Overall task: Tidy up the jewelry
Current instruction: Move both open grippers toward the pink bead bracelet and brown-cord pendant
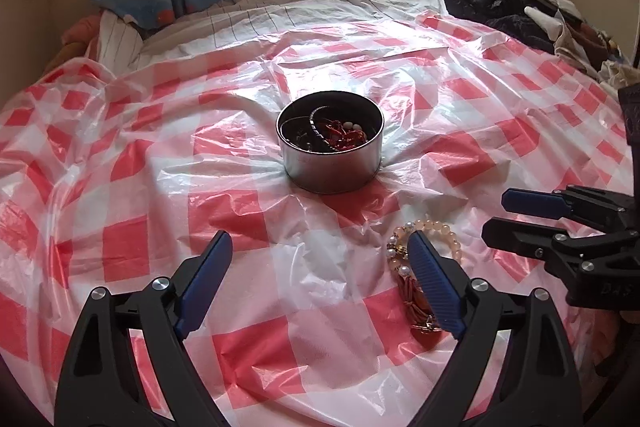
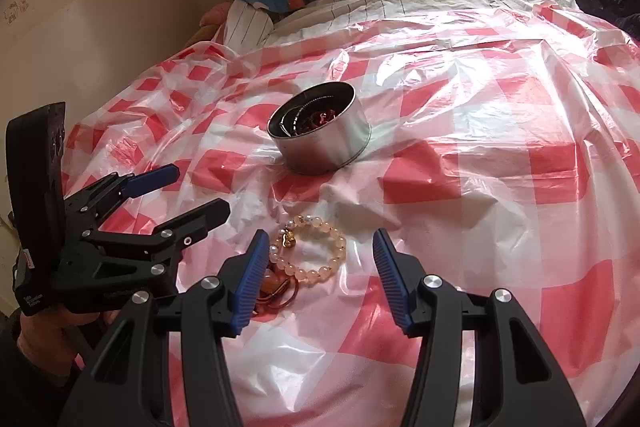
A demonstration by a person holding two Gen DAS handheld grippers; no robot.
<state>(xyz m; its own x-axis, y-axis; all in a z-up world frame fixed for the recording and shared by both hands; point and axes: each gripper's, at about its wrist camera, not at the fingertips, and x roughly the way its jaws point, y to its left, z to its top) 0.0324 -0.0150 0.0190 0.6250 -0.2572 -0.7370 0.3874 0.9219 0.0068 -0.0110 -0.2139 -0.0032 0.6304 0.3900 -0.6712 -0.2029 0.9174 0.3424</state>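
Item: you are holding both the left hand-held gripper (image 1: 320, 247) and right hand-held gripper (image 2: 318, 247) spread and empty, the bead bracelet (image 2: 316, 251) is lying on the bed's plastic sheet (image 2: 480, 147) near the tin (image 2: 320, 135), risking pinching crinkled film instead.

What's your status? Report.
Left gripper and right gripper open, empty. Beaded bracelet on checkered sheet, outside tin. Path clear.

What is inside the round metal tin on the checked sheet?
The metal tin holds a tangle of jewelry: red pieces, a few white beads and dark bangle-like rings along the wall. Whatever lies beneath that pile, and the tin's bottom, is covered.
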